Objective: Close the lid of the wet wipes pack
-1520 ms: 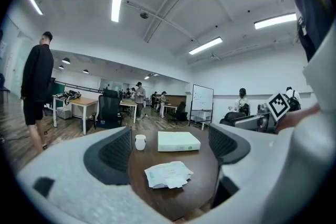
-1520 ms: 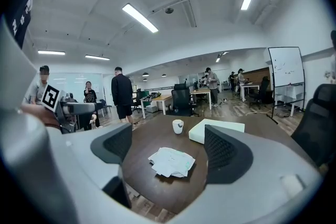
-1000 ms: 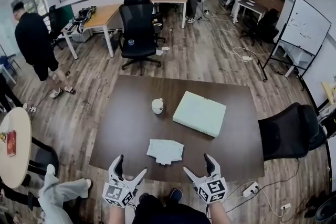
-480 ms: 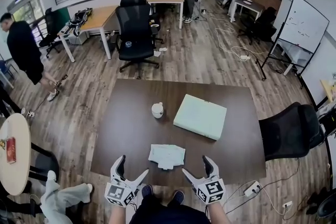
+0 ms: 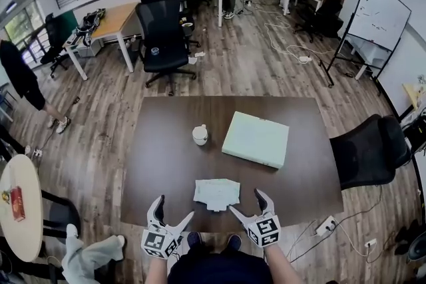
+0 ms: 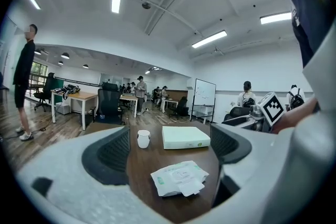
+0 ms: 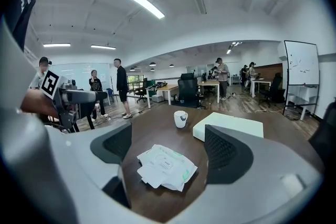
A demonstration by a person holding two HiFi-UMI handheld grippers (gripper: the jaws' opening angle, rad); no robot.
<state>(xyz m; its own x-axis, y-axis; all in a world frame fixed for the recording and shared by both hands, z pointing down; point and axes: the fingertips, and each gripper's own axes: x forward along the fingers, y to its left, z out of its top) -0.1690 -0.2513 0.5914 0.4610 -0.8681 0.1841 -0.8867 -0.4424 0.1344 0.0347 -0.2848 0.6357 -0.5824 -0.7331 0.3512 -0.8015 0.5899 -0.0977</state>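
The wet wipes pack point(image 5: 217, 193) is a flat white pouch with green print, lying near the front edge of the dark brown table point(image 5: 166, 163). Its lid flap hangs open toward me, as seen in the left gripper view on the pack point(image 6: 179, 178) and in the right gripper view on the pack point(image 7: 166, 166). My left gripper point(image 5: 171, 214) hovers at the table's near edge, left of the pack, open and empty. My right gripper point(image 5: 247, 204) is just right of the pack, also open and empty. Neither touches the pack.
A pale green flat box point(image 5: 255, 139) lies at the table's right middle, and a small white cup point(image 5: 200, 135) stands left of it. Black office chairs stand behind point(image 5: 162, 36) and to the right point(image 5: 369, 151) of the table. People move about the far room.
The head camera has shifted, so table and pack sit slightly higher in view. Both grippers have edged forward toward the pack and stay open. The person at left has walked farther off.
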